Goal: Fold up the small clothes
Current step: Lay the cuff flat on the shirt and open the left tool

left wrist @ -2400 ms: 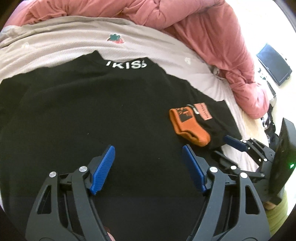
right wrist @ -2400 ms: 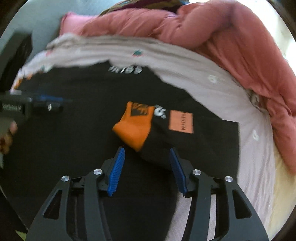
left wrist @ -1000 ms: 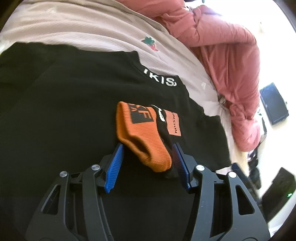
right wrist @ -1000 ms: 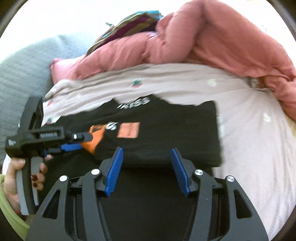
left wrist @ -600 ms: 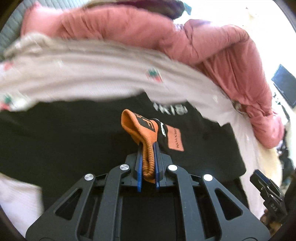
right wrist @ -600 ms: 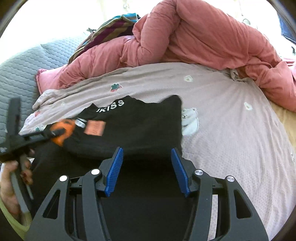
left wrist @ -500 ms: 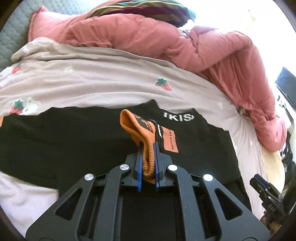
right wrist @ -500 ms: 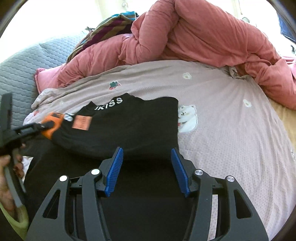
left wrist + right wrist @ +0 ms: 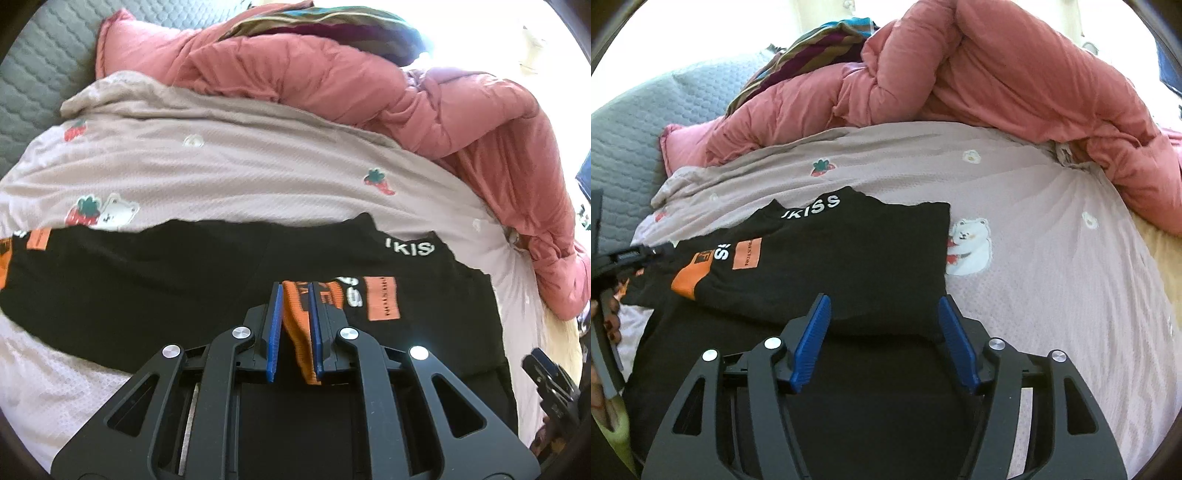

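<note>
A black sweatshirt with white collar lettering lies flat on the bed. One sleeve is folded across its chest. My left gripper is shut on that sleeve's orange cuff, which stands pinched between the blue pads. In the right wrist view the same cuff rests at the shirt's left, with the left gripper on it. My right gripper hovers over the folded shoulder edge. Its jaws are opening, and black cloth lies between the tips without the pads pressing on it.
A bulky pink duvet is heaped along the far side and right. The beige sheet with strawberry and bear prints covers the mattress. A grey quilted headboard stands at the left, and a striped cloth lies behind the duvet.
My left gripper closed on the orange cuff, lifted it and carried it leftward over the shirt's chest, so the sleeve now lies folded across. The right gripper's jaws have spread a little wider.
</note>
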The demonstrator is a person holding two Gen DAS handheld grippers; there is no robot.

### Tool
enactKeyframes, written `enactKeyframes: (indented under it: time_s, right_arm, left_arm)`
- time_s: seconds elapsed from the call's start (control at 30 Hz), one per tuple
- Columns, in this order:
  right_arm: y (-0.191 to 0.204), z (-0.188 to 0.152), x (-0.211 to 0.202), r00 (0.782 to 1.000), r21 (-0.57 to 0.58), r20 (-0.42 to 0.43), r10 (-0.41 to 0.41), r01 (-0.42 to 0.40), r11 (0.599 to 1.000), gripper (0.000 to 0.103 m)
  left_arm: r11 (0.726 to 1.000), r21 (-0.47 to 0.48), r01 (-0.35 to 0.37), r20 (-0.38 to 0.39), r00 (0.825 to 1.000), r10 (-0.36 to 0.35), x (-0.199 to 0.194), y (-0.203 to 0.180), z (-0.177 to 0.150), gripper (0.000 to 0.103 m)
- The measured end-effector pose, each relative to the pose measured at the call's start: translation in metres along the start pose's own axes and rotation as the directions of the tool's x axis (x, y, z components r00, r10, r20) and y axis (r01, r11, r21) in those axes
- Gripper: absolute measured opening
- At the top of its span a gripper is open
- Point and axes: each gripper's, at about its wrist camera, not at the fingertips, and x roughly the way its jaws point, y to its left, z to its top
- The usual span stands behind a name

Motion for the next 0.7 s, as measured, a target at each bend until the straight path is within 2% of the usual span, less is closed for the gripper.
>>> enactKeyframes:
  time_s: [0.1, 0.2, 0.3, 0.37, 0.5, 0.63, 0.7]
  right_arm:
    - [0.007, 0.006, 0.011, 1.0, -0.021, -0.021, -0.006, 0.006, 1.0, 0.06]
    - [0.01, 0.012, 0.03, 0.998, -0.03, -0.061, -0.009, 0.007, 1.0, 0.061]
    - [0.014, 0.016, 0.045, 0.995, -0.026, -0.099, 0.0, -0.002, 1.0, 0.061]
    - [0.018, 0.018, 0.047, 0.995, -0.042, -0.099, 0.003, -0.007, 0.999, 0.061]
    - [0.02, 0.02, 0.062, 0.991, -0.069, -0.13, -0.018, 0.009, 0.998, 0.067]
    - [0.005, 0.008, 0.093, 0.97, -0.034, -0.235, -0.057, 0.05, 0.998, 0.067]
    - [0.003, 0.004, 0.094, 0.974, -0.021, -0.222, -0.046, 0.042, 0.999, 0.067]
  left_arm:
    - [0.998, 0.063, 0.023, -0.022, 1.0, -0.022, 0.006, -0.018, -0.005, 0.007]
    - [0.991, 0.124, 0.04, -0.101, 0.995, -0.027, 0.023, -0.034, -0.017, 0.007]
    - [0.988, 0.157, 0.005, -0.192, 0.981, 0.026, 0.046, -0.034, -0.029, 0.01]
    - [0.991, 0.134, -0.005, -0.25, 0.967, 0.039, 0.062, -0.023, -0.037, 0.011]
    - [0.991, 0.134, -0.005, -0.234, 0.972, 0.036, 0.06, -0.019, -0.041, 0.011]
    - [0.99, 0.141, -0.002, -0.227, 0.973, 0.034, 0.056, -0.02, -0.04, 0.011]
    - [0.99, 0.139, 0.003, -0.228, 0.973, 0.029, 0.055, -0.019, -0.039, 0.011]
